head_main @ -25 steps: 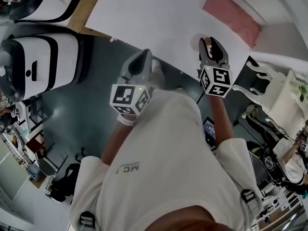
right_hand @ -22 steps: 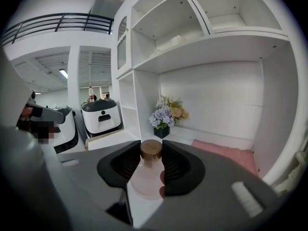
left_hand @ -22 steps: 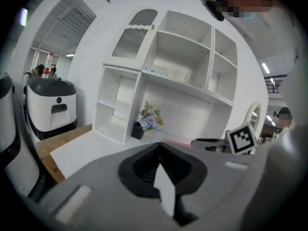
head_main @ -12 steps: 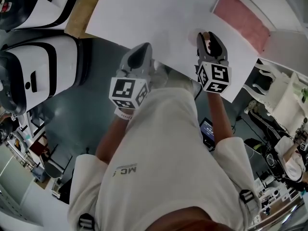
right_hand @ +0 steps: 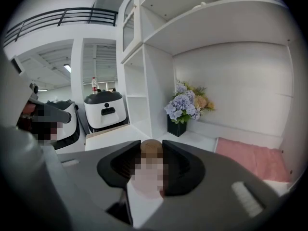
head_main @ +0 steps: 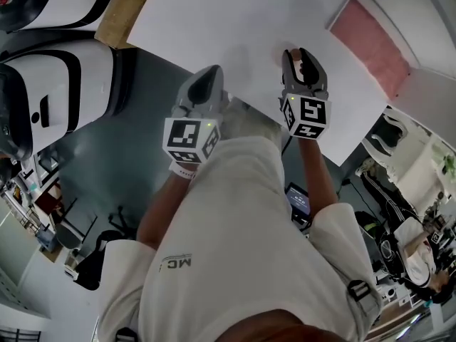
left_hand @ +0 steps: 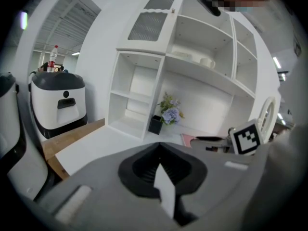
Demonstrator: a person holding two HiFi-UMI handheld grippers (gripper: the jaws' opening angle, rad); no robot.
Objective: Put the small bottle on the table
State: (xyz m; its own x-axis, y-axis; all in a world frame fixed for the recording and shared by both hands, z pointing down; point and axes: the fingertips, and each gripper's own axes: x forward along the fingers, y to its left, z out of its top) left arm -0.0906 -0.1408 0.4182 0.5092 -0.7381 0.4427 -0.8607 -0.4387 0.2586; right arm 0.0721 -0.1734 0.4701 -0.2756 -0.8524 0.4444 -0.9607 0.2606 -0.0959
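Bottle point(right_hand: 152, 148) in right gripper point(head_main: 301, 54), over white tabletop point(head_main: 206, 27), near its edge

Shirt point(head_main: 239, 258) bears letters "MC"; no other print legible

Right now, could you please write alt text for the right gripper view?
The right gripper holds a brown-capped small bottle between its jaws. Beyond are a white shelf unit, a pot of flowers and a pink mat.
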